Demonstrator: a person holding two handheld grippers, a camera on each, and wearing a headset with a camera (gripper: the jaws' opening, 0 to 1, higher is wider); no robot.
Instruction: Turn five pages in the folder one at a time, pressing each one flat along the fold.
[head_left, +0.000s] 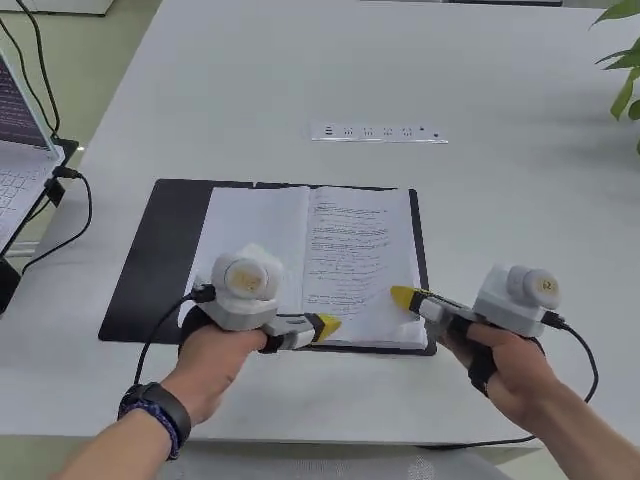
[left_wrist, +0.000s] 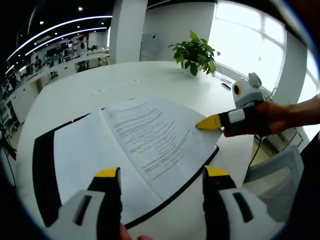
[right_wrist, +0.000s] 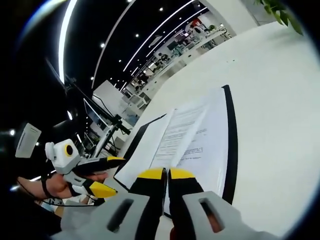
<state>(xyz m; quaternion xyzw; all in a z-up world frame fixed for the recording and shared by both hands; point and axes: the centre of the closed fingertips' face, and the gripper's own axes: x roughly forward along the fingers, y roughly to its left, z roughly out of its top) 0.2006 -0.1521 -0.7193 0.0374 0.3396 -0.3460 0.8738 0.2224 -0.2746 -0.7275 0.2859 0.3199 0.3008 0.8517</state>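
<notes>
left gripper (left_wrist: 162, 172) jaws spread wide, right gripper (right_wrist: 166, 173) jaws pressed together, tips aimed inward toward each other; left hand (head_left: 215, 358) and right hand (head_left: 505, 362) wrapped round them

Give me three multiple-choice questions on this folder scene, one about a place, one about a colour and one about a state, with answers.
1. The right gripper has its tip over: A the laptop; B the printed page of the folder; C the plant.
2. The grippers' fingertips are: A red; B yellow; C green.
3. The left gripper is: A open; B shut on a page; C shut on nothing.
Answers: 1 B, its tip lies at the page's lower edge in the head view. 2 B, yellow caps show in all three views. 3 A, its jaws stand wide apart in its own view.
</notes>
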